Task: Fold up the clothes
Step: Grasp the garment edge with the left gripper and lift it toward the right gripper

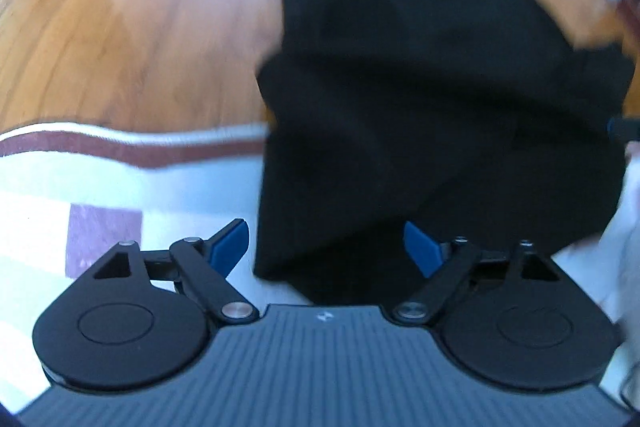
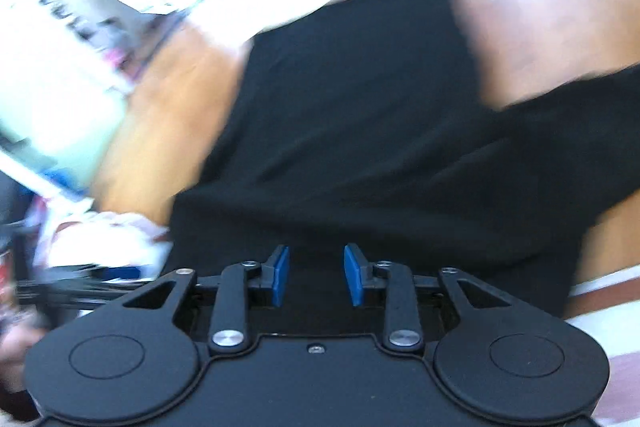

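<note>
black garment (image 1: 420, 99) lying partly on a pale rug (image 1: 132, 183) and partly on the wood floor (image 1: 132, 27), its long axis running away from both claws. left claw (image 1: 326, 247) spread wide, the near cloth edge between its fingers. right claw (image 2: 316, 275) half spread above the cloth, pinching nothing. both sit at the near edge; frames blurred.
</note>
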Tool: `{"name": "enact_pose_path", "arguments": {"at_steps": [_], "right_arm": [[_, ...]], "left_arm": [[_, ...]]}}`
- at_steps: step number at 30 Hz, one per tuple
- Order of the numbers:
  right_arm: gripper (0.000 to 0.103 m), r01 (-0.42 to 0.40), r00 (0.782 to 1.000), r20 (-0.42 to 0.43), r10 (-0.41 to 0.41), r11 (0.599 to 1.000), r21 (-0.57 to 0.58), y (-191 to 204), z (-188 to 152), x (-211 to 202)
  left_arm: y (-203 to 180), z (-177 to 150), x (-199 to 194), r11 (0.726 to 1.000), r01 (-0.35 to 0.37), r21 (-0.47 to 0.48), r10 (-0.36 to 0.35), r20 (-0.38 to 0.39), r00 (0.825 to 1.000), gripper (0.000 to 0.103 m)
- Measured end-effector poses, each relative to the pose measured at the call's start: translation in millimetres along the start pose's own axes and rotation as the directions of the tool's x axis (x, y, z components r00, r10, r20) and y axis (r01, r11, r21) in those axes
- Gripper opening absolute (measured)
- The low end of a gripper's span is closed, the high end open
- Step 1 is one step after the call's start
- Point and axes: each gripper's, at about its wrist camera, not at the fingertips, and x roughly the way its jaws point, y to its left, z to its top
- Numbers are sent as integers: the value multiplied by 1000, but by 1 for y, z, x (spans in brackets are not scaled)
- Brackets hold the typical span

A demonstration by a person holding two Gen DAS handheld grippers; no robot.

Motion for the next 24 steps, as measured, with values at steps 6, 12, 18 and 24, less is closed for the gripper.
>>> {"name": "enact_pose_path", "arguments": {"at_steps": [6, 12, 18, 24], "right_arm": [[35, -40, 995, -102, 20, 979, -200, 41, -27, 37], [36, -3, 976, -208, -62, 954, -300, 47, -49, 66], [36, -57, 959, -281, -18, 965, -255, 33, -48, 61], [45, -9, 989, -146, 15, 999, 43, -11, -24, 30]], "left_arm": [[-4, -11, -4, 993, -121, 11, 121, 23, 992, 66], [9, -22, -35, 975, -194, -110, 206, 111, 972, 5], [5, -30, -40, 967, -226, -118, 238, 99, 966, 7], [-9, -36, -41, 952, -301, -58, 305, 74, 950, 15]]}}
